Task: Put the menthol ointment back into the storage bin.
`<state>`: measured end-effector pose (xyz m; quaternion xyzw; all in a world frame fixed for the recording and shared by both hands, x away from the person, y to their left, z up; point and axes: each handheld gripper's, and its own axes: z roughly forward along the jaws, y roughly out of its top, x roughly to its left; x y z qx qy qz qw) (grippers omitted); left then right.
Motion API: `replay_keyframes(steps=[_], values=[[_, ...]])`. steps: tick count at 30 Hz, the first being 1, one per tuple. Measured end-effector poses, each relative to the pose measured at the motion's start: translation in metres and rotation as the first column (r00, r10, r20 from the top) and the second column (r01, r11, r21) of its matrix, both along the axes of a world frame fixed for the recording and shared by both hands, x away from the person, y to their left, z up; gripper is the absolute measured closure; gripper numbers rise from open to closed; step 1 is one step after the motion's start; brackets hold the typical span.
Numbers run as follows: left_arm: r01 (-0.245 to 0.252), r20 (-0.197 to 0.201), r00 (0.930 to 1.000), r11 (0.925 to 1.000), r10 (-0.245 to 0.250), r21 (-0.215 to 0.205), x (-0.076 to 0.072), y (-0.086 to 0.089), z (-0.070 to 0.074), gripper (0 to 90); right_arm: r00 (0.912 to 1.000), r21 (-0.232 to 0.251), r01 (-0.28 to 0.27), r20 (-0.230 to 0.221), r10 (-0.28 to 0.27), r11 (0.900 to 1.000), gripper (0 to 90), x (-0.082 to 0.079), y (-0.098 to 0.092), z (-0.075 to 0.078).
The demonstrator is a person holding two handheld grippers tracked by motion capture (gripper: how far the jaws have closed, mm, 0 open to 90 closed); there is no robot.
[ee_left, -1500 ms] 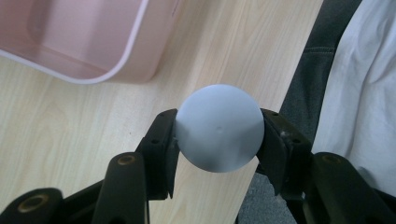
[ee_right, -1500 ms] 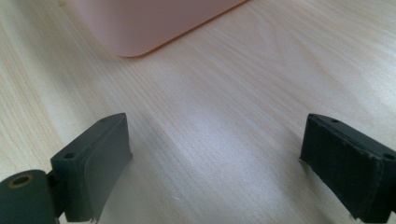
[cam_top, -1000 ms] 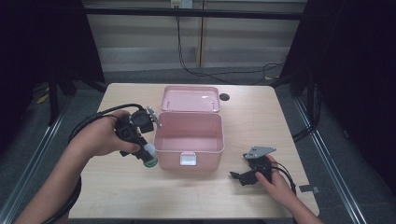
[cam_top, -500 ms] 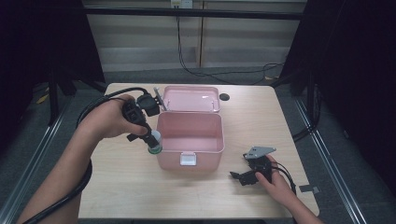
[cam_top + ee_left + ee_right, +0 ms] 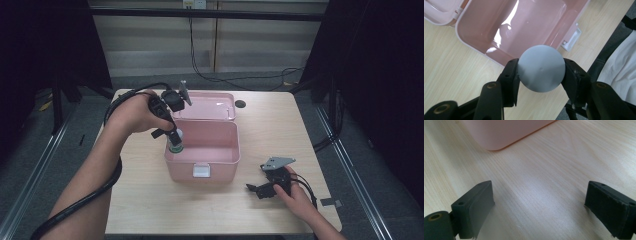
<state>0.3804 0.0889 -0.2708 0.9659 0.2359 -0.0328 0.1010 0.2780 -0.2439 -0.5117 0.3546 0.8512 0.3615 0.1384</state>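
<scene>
A: Bottle (image 5: 175, 144), small and round, hangs in the left gripper (image 5: 540, 75), whose jaws are clamped on its sides just below the grey cap (image 5: 541, 71); it sits over the near-left corner of the open pink box (image 5: 202, 159)

B: How would it handle?

A: Light and rigid, I'd judge, with a smooth curved wall that could twist or slip between flat pads. A hold across the widest part, as here, looks the safest

B: Room around it?

A: The box interior looks empty, its lid (image 5: 209, 105) folded back toward the far edge of the table (image 5: 280, 125). The left rim lies right under the bottle, so it should clear that before lowering. The right gripper (image 5: 265, 189) rests on the table near the right corner, jaws spread wide, gripping nothing
</scene>
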Motion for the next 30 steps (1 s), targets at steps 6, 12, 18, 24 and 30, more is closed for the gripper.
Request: replay_keyframes(steps=[6, 12, 18, 24, 30], values=[[-0.023, 0.004, 0.9997, 0.9996, 0.023, 0.017, 0.009, -0.011, -0.007, 50.5, 1.0, 0.0, 0.002, 0.0, -0.002, 1.0, 7.7, 0.0, 0.0, 0.0], [-0.051, 0.012, 0.9986, 0.9985, 0.051, 0.021, 0.019, -0.022, -0.015, 50.5, 1.0, -0.001, 0.0, 0.001, 0.0, 1.0, 7.6, 0.0, 0.0, 0.0], [-0.089, 0.007, 0.996, 0.9958, 0.089, 0.024, 0.026, -0.032, -0.025, 50.5, 1.0, -0.001, 0.0, 0.001, 0.0, 1.0, 7.7, 0.0, 0.0, 0.0], [-0.119, 0.013, 0.9928, 0.9925, 0.119, 0.027, 0.032, -0.039, -0.036, 50.5, 1.0, -0.001, 0.0, 0.0, 0.0, 1.0, 7.7, 0.0, 0.0, 0.0], [-0.15, 0.022, 0.9886, 0.988, 0.149, 0.037, 0.038, -0.045, -0.048, 50.5, 1.0, 0.0, 0.002, 0.0, -0.002, 1.0, 7.6, 0.0, 0.0, 0.0]])
